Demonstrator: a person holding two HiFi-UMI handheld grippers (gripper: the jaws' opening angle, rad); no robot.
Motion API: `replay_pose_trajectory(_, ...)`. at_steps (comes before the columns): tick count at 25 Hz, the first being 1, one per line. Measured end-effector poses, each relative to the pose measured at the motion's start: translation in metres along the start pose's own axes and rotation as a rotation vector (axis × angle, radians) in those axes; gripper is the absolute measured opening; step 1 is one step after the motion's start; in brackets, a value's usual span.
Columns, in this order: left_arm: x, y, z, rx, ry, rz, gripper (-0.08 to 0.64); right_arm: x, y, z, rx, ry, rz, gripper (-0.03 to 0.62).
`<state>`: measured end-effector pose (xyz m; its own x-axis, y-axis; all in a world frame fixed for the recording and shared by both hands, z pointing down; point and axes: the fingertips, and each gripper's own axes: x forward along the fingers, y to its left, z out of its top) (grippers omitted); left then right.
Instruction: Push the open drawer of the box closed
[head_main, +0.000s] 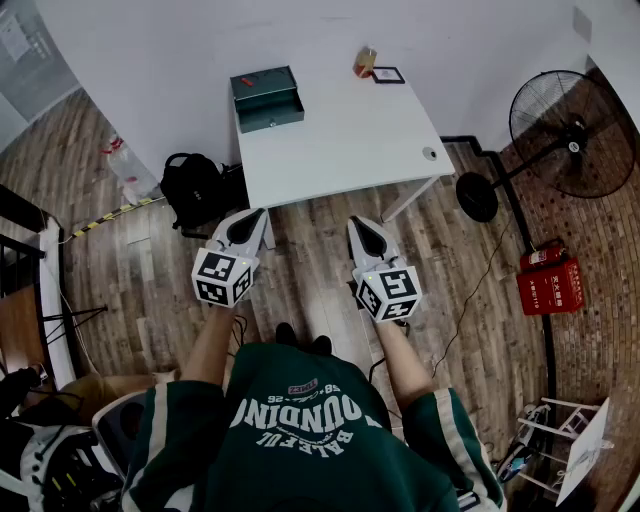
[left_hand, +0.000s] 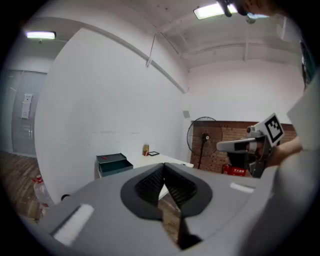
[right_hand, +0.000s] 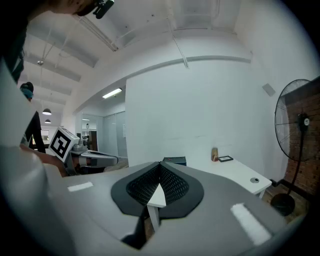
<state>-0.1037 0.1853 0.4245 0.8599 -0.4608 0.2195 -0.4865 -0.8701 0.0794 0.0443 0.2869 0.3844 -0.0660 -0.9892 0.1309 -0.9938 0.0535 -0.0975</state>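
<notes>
A dark green metal box stands at the far left corner of the white table, its drawer pulled out toward me. The box also shows small in the left gripper view and, partly hidden behind the jaws, in the right gripper view. My left gripper and right gripper hover side by side over the wooden floor, short of the table's near edge and well away from the box. Both are shut, with nothing between the jaws.
On the table's far edge sit a small brown object and a black frame. A standing fan and red fire extinguishers are at the right. A black backpack lies left of the table.
</notes>
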Motion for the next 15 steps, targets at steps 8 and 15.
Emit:
replay_pose_trajectory(8, 0.002, 0.006, -0.003, 0.006, 0.008, -0.015, 0.052, 0.004, -0.001, -0.004, -0.005, 0.004, -0.043, -0.002)
replay_pose_trajectory(15, 0.003, 0.025, -0.009, 0.006, 0.004, -0.024, 0.052, 0.020, 0.013, -0.007, 0.013, -0.008, -0.038, -0.002)
